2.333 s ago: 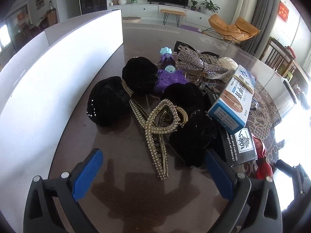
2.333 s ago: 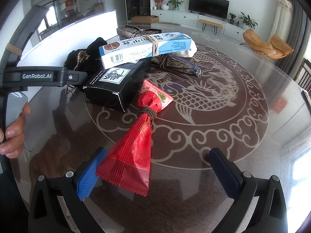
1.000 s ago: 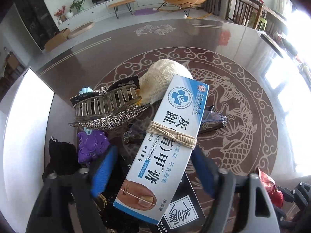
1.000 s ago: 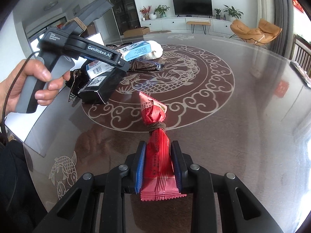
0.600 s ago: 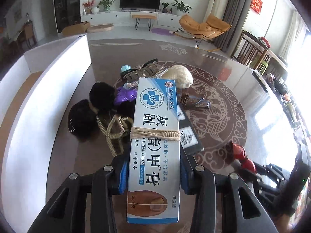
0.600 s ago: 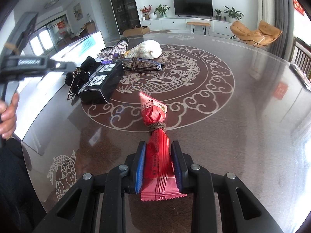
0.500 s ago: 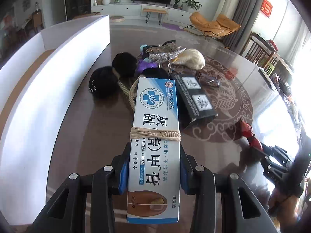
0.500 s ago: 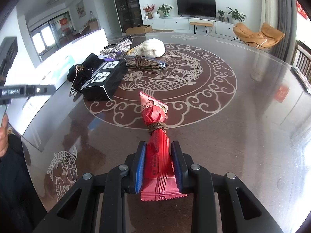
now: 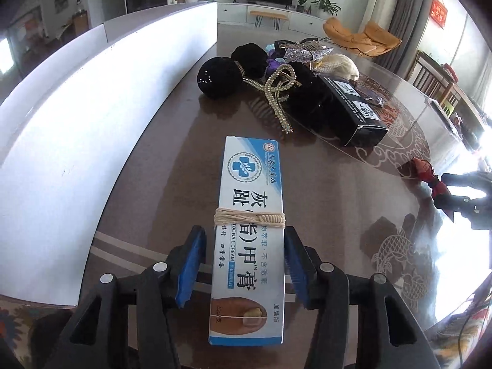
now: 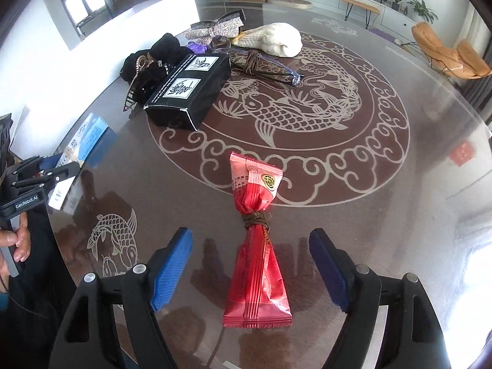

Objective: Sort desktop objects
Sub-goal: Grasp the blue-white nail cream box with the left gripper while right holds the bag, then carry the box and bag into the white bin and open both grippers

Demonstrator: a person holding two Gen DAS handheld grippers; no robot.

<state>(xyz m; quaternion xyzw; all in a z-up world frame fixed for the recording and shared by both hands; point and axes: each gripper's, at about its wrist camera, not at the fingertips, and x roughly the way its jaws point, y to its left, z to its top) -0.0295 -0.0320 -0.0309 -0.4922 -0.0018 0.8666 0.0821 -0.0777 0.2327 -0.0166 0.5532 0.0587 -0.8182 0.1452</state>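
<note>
My left gripper [image 9: 244, 236] stands around a blue and white toe nail cream box [image 9: 250, 203] tied with string, which lies on the brown table; the pads have a small gap to the box sides. My right gripper [image 10: 250, 253] is open wide, with a red snack packet [image 10: 255, 236] tied with cord lying flat on the table between its fingers. The box and left gripper also show at the left of the right wrist view [image 10: 83, 144]. The red packet shows at the right of the left wrist view [image 9: 426, 172].
A pile sits further back: a black box [image 10: 189, 89], black velvet scrunchies [image 9: 220, 77], a pearl hair claw [image 9: 276, 95], a rhinestone clip [image 10: 215, 29], a cream knit item [image 10: 272, 41], glasses [image 10: 267, 66]. A white board [image 9: 77, 107] stands along the left.
My left gripper lifted the cream box off the pile, brought it near and loosened on the table. My right gripper, shut on the red packet, opened and left it lying on the table.
</note>
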